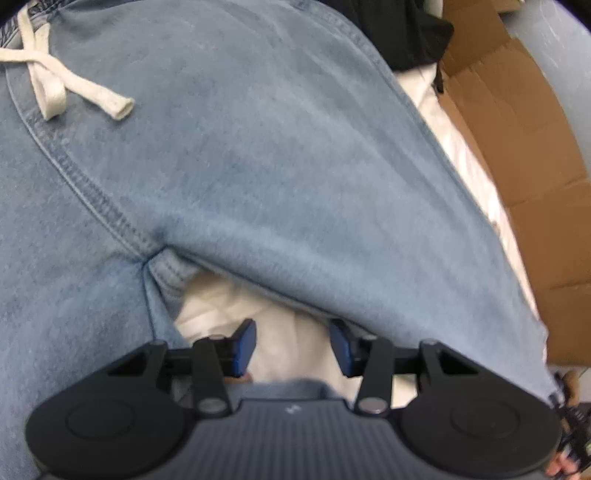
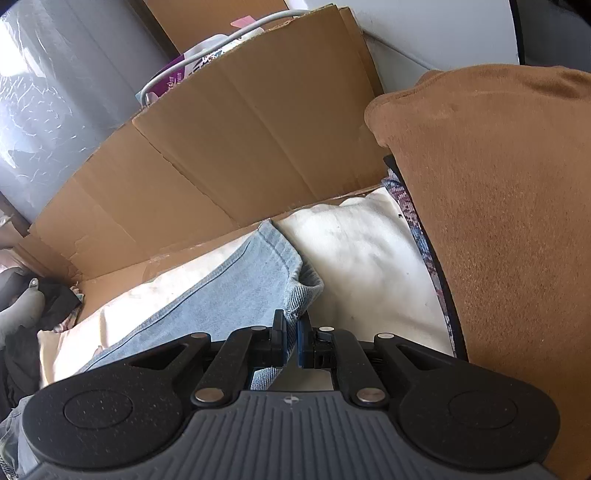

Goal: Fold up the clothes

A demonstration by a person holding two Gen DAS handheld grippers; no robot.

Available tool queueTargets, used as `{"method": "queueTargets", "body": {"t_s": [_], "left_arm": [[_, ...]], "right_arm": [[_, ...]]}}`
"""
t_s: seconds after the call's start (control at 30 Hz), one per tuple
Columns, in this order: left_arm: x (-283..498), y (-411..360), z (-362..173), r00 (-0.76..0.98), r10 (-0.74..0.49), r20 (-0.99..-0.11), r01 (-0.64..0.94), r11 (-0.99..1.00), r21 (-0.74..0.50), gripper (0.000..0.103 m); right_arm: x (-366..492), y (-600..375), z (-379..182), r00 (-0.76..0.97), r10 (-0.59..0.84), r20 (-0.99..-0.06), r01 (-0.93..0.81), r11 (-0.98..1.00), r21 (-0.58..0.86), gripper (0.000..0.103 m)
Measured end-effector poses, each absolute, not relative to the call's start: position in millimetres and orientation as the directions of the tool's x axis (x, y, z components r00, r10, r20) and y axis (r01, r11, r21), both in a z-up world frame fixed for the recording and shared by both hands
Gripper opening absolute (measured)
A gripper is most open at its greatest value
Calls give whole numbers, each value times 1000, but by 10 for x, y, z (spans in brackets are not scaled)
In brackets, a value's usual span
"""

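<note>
Left tool point(image 1: 291, 345): blue pads spread, nothing between them, poised over the white sheet point(image 1: 284, 332) at the crotch of the jeans point(image 1: 258, 166); no cloth gripped.

Right tool point(image 2: 291, 341): pads pressed together, pinching a leg hem of the jeans point(image 2: 236, 280), which runs from the tool toward 11 o'clock in the right wrist view.

Jeans: light blue denim, spread flat on the white sheet; waistband and white drawstring point(image 1: 55, 81) at 10 o'clock in the left wrist view, one leg running toward 4 o'clock. No crease or doubled layer visible in either view.

Surroundings: cardboard box point(image 2: 221, 147) at 12 o'clock behind the sheet; brown cushion point(image 2: 498, 221) at 3 o'clock; dark garment point(image 1: 399, 29) at 1 o'clock beyond the waistband.

Progress, as judged: early. Garment laid out and one hem secured; the first fold appears not yet made. Remaining: bring leg over leg, then fold lengthwise. Whether other clothes await cannot be told.
</note>
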State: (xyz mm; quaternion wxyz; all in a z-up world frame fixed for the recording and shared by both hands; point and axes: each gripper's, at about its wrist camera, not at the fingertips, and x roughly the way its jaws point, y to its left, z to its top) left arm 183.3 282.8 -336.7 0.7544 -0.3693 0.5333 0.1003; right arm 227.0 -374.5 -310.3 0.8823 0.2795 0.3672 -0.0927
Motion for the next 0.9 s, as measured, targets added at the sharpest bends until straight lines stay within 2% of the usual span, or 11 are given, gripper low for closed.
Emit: {"method": "queueTargets", "body": {"t_s": [0.37,0.9], "left_arm": [[1784,3007,-3396,500,-276,-821,-632,531,-564,45],[1721,3058,-3443,516,-244,-821,-675,474,-565,42]], "right_arm": [[2267,-3709,-3200,700,30,-713,392,819,419,3],[2259,-3694,-3280,686,27,-727,394,826,403,3]]}}
